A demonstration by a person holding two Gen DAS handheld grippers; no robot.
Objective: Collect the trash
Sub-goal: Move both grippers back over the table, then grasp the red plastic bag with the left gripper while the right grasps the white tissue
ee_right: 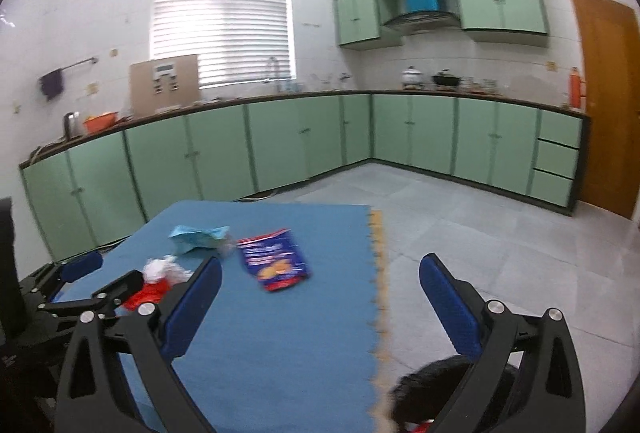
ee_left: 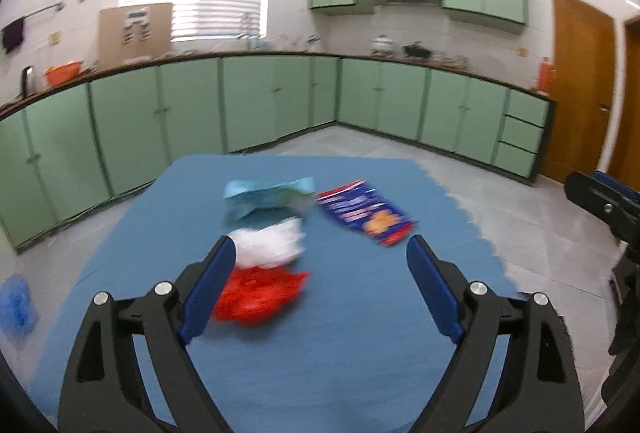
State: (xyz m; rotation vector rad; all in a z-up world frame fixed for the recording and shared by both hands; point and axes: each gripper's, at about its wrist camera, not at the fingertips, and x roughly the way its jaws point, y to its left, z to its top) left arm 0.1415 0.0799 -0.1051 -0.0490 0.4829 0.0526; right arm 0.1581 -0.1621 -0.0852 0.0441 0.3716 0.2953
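Trash lay on the blue mat (ee_left: 280,373): red wrapper (ee_left: 260,293) nearest, white tissue (ee_left: 272,245) just behind. Both my hand-held grippers, left (ee_left: 320,257) and right (ee_right: 320,273), gaped wide, empty. Approach step; next, close on wrapper.

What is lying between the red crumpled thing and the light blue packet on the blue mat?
A crumpled white wrapper sits between the red wrapper and the light blue packet, touching the red one. The left wrist view shows it best.
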